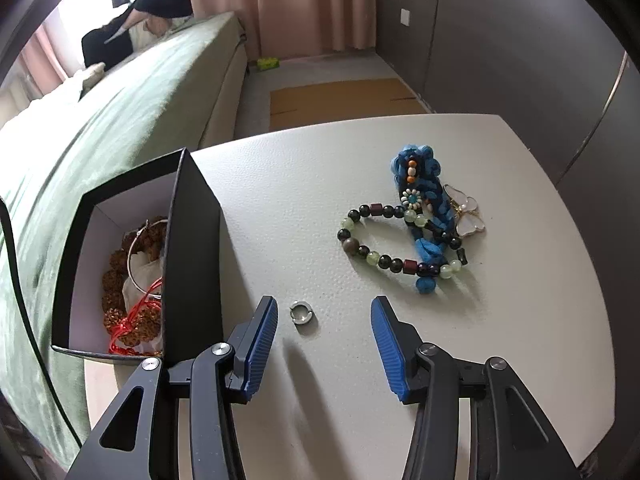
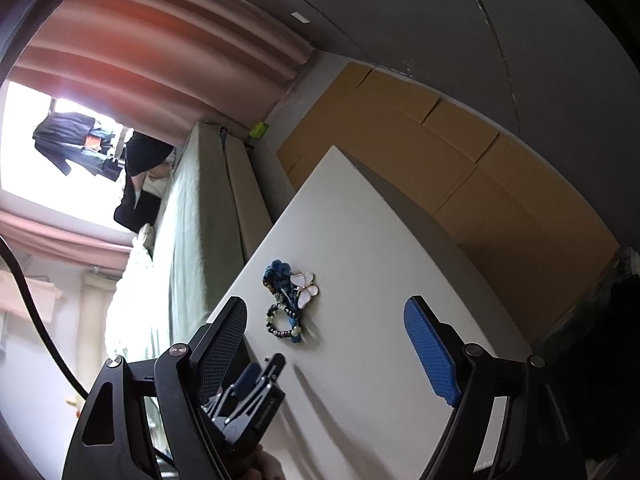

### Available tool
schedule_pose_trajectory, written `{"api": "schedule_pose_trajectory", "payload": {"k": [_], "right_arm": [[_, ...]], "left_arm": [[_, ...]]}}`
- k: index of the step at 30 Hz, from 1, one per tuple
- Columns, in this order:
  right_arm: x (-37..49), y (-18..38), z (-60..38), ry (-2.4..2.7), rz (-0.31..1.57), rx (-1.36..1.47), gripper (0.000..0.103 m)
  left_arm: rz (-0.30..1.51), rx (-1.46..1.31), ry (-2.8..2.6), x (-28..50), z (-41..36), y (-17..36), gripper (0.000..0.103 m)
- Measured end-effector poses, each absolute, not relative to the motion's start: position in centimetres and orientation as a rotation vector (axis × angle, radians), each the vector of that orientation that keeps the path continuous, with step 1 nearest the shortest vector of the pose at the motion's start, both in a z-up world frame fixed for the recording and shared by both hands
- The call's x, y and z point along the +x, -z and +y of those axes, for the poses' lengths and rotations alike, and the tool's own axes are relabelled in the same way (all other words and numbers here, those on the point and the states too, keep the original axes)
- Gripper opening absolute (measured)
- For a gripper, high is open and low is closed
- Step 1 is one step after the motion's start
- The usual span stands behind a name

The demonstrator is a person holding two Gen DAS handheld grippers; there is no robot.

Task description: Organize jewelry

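A small silver ring (image 1: 303,317) lies on the white table (image 1: 280,208), between the tips of my open left gripper (image 1: 324,312), nearer the left finger. A black box (image 1: 168,248) at the left holds brown bead strands, a silver bangle and red cord. A beaded bracelet (image 1: 384,240), a blue braided piece (image 1: 424,200) and a white butterfly charm (image 1: 466,212) lie piled to the right. In the right wrist view my right gripper (image 2: 324,320) is open and empty above the table, the pile (image 2: 288,304) ahead of it and the left gripper (image 2: 248,396) below left.
A green bed (image 1: 100,128) runs along the left of the table. Flattened cardboard (image 1: 340,96) lies on the floor beyond the table's far edge. A grey wall (image 1: 520,40) stands to the right.
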State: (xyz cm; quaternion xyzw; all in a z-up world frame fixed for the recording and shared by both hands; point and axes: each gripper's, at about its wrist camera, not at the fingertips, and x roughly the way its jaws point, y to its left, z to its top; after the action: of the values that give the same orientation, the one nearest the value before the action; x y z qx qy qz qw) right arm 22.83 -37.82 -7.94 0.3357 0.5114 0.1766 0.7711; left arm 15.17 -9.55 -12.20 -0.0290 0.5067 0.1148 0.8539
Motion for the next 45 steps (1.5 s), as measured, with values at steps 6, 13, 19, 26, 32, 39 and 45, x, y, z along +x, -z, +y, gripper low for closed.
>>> {"api": "schedule_pose_trajectory", "payload": {"k": [6,13,19,26,32,39,45], "right_arm": [[22.8,8.0,-37.8,-0.383,1.112,0.733,0.081],[22.9,8.0,-37.6,-0.386,1.114,0.729,0.081],[22.8,8.0,-37.6,-0.385,1.116,0.727,0.081],[22.8,8.0,-37.4,-0.383,1.116,0.729,0.081],[22.9,8.0,-37.3,-0.382,1.121,0.727,0.081],[23.0,8.1,-37.4,-0.386,1.121,0.732,0.081],[23.0,8.1,-37.6,-0.381,1.119,0.739,0.081]], "left_arm": [[1.071,-0.002,-0.253,15.6,-10.1,12.8,0.051],[1.062,-0.030,-0.191,15.4,-10.3,12.7,0.045],[1.104,-0.249,0.011,15.9,-9.0,12.2,0.025],[1.029,-0.207,-0.071,15.5,-8.6,9.7,0.025],[1.052,-0.127,-0.179,15.5,-9.5,11.3,0.025],[1.023,-0.073,-0.273,14.7,-10.0,12.0,0.025],[1.017,-0.092,-0.281,15.2,-9.1,12.5,0.022]]}}
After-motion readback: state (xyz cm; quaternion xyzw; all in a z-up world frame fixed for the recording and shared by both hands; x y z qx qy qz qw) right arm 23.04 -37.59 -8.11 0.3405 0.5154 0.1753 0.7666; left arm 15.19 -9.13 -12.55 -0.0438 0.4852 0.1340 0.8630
